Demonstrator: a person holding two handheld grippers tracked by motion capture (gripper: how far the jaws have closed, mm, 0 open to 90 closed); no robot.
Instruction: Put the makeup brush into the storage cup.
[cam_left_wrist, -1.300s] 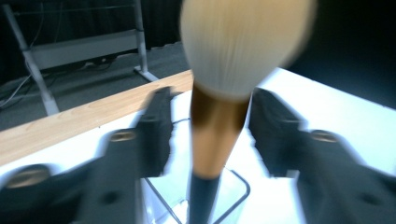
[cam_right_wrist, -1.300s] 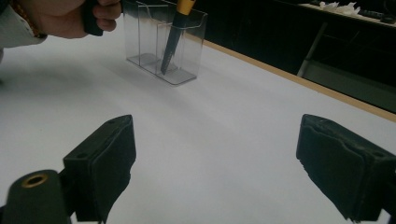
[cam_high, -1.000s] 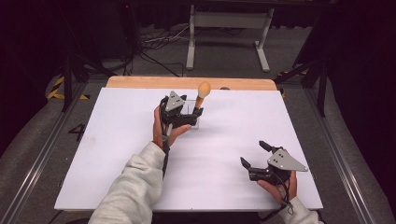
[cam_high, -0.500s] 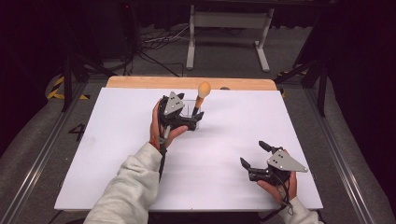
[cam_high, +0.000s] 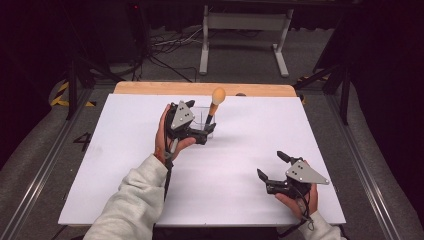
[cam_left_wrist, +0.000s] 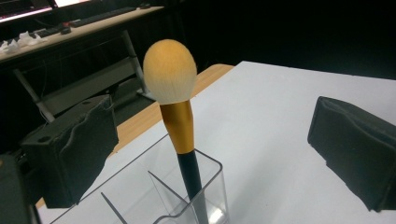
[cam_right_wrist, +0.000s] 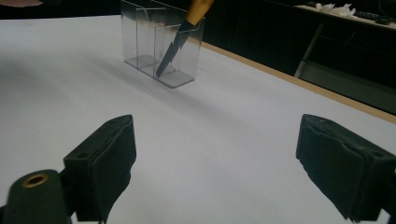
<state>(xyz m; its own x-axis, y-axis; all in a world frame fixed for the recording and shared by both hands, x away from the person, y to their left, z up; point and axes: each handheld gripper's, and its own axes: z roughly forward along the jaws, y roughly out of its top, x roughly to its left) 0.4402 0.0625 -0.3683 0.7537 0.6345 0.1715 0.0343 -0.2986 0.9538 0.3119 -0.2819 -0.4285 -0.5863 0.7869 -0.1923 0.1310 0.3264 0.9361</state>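
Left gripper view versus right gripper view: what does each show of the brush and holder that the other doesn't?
The left gripper view alone gives the brush's fluffy orange head and the whole gold ferrule, seen close between its open jaws. The right gripper view alone gives the clear holder's base standing on the white table, and the handle's dark tip resting low inside an end compartment, with the brush leaning. Both share the makeup brush, the clear divided holder, the white tabletop with its wooden edge, and each gripper's own jaws spread wide with nothing between them.
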